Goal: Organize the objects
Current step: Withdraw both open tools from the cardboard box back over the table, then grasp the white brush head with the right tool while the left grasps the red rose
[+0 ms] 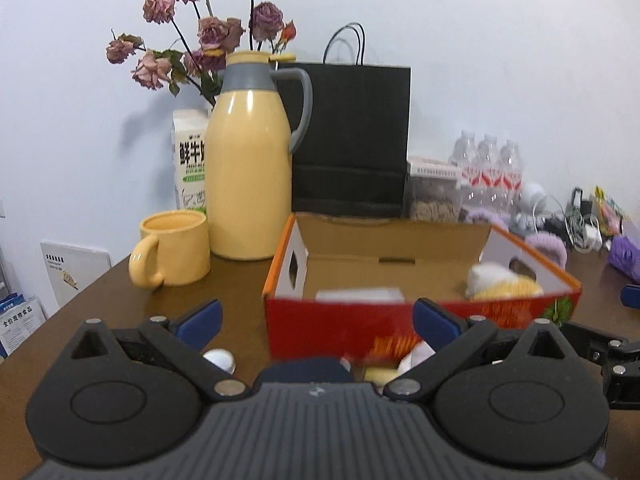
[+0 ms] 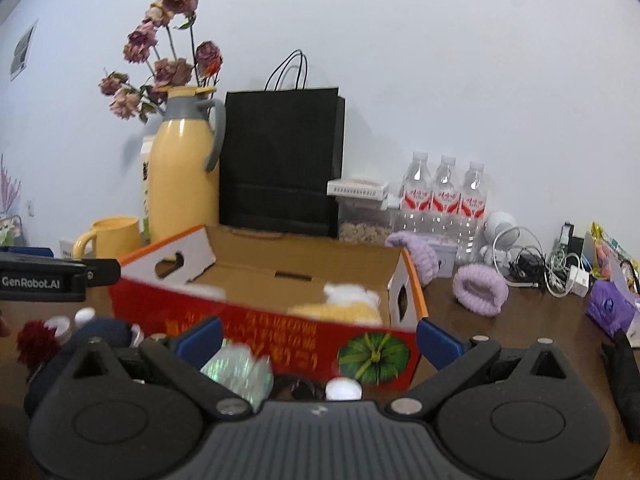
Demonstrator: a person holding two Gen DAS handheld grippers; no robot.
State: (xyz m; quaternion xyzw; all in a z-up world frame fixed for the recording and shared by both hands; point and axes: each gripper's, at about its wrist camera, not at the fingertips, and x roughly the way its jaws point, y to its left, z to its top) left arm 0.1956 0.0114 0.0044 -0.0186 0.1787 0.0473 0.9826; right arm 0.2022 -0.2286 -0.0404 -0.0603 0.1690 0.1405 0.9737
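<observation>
Brown table (image 1: 240, 280) carries the open box (image 1: 392, 240), centre, ahead of both my tongs. Left gripper (image 1: 316, 320) and right gripper (image 2: 318, 338) gape wide, empty. Select one loose item; approach squarely, close gently.

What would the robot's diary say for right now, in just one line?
left gripper: open, empty | right gripper: open, empty | red box: open, yellow-white plush inside | small items on table in front of box: not yet packed
</observation>
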